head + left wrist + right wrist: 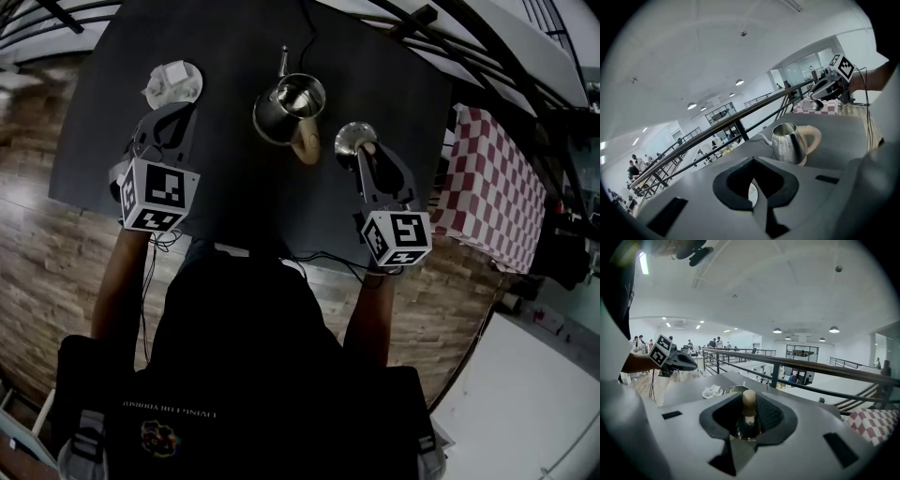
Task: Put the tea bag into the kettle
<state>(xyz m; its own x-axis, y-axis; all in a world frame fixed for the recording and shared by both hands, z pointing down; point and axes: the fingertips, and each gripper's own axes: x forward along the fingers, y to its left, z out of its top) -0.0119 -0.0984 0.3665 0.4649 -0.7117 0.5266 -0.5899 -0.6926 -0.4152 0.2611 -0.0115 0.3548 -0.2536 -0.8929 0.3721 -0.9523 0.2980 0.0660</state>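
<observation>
Head view is showing a dark desk with an open steel kettle standing near the middle of its far edge, spout pointing toward that edge and cream handle facing the near edge. The tea bag is lying on a white saucer toward the far left corner, apart from the kettle and not yet inside it. The left gripper is hovering just short of the saucer; the left gripper view is showing its jaws drawn together with nothing between them. The right gripper is gripping the kettle lid by its cream knob, the jaws clenching on the knob and holding the lid just beside the kettle's handle. A red-and-white checked cloth is lying beyond the desk's right edge.
</observation>
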